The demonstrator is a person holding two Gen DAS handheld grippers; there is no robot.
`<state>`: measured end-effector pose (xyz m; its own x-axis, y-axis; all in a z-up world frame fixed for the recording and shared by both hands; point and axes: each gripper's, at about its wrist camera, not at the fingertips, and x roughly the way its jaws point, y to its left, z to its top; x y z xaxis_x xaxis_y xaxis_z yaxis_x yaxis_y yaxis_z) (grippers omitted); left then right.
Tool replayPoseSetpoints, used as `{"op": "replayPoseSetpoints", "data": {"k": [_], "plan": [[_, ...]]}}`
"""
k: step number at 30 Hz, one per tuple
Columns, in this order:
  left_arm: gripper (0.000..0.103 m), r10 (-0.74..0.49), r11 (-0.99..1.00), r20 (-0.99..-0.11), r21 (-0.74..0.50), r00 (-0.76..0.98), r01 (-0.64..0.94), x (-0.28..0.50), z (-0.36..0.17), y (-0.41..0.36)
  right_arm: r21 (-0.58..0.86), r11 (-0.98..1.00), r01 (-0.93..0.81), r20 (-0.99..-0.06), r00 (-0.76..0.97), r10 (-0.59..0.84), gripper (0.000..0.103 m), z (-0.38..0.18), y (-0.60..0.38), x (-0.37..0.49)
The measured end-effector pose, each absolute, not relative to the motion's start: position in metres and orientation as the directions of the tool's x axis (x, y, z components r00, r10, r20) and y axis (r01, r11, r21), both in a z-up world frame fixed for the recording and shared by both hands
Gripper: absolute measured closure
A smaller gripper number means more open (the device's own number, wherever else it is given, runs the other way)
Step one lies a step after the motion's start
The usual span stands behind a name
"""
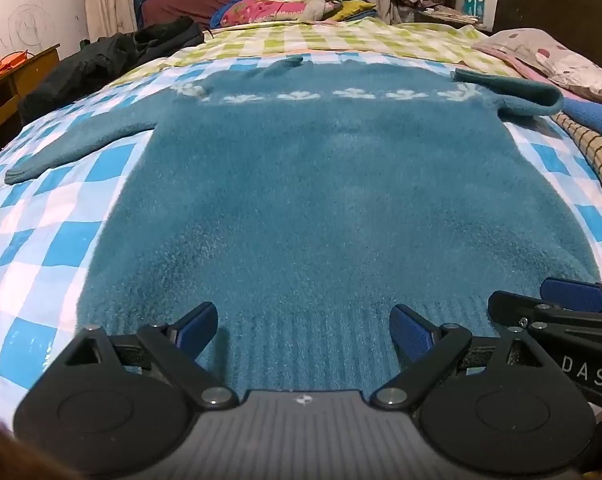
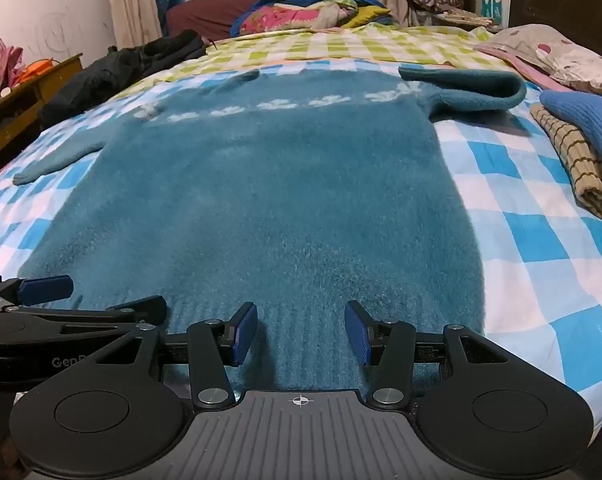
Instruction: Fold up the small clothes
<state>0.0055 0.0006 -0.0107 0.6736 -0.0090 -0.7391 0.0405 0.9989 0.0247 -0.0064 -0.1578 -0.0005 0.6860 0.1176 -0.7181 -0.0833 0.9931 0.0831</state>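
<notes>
A teal fuzzy sweater (image 1: 325, 184) with a band of white flowers lies flat on the blue-and-white checked bedsheet (image 1: 41, 240), its ribbed hem nearest me. One sleeve (image 1: 73, 148) stretches out to the left. The other sleeve (image 2: 473, 88) is folded back at the upper right. My left gripper (image 1: 303, 320) hovers wide open over the left part of the hem. My right gripper (image 2: 301, 320) stands open, less wide, over the right part, its blue pads (image 2: 243, 332) clear of the knit. Each gripper shows at the edge of the other's view: the right gripper (image 1: 541, 304), the left gripper (image 2: 97, 298).
A folded blue knit (image 2: 585, 128) rests on a plaid cloth (image 2: 577, 168) at the sweater's right. A black jacket (image 1: 113, 56) lies at the far left of the bed, a dotted pillow (image 1: 561, 60) at the far right. Heaped bedding (image 1: 285, 6) fills the far end. A wooden desk (image 1: 17, 76) stands left.
</notes>
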Motion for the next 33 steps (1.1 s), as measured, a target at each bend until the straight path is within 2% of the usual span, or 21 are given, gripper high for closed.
{"op": "replayPoseSetpoints", "data": {"k": [33], "plan": [[0.008, -0.013, 0.998, -0.731, 0.028, 0.682, 0.049, 0.025, 0.004, -0.007, 0.095, 0.991, -0.098, -0.69, 0.711, 0.137, 0.056, 0.014, -0.166, 0.006]]}}
